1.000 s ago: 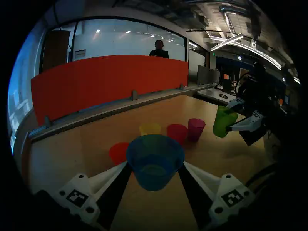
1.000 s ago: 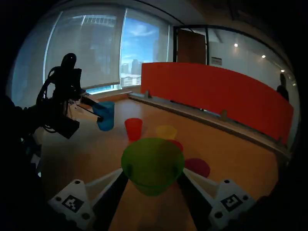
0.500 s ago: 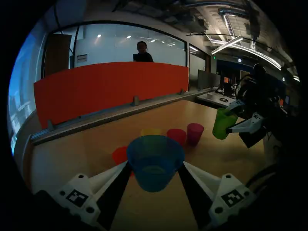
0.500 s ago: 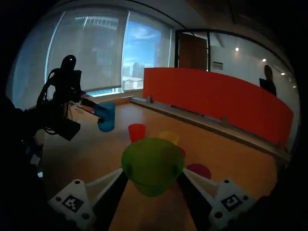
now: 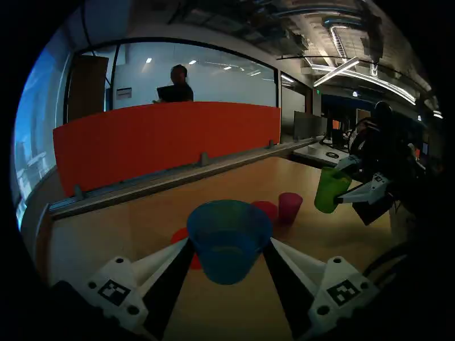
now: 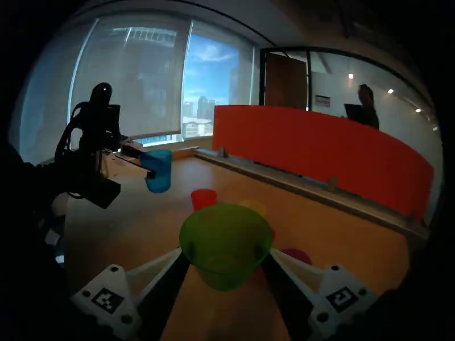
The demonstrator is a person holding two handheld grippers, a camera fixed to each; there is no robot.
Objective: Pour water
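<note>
Firmly clamped, our left gripper [image 5: 227,245] holds a blue cup [image 5: 229,236] above the worktop [image 5: 136,211] while our right gripper [image 6: 226,257] grips a green cup [image 6: 226,241], both upright.

A blue cup [image 5: 229,241], green cup [image 6: 226,245], red cup [image 6: 203,199], magenta cup [image 5: 290,206], orange partition [image 5: 165,136]

Translucent plastic blue cup [image 5: 229,241], wooden table [image 5: 114,224]

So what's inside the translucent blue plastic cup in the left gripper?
The translucent blue plastic cup, held by the left gripper, shows a paler patch low down, likely water; its tinted wall obscures the level.
</note>
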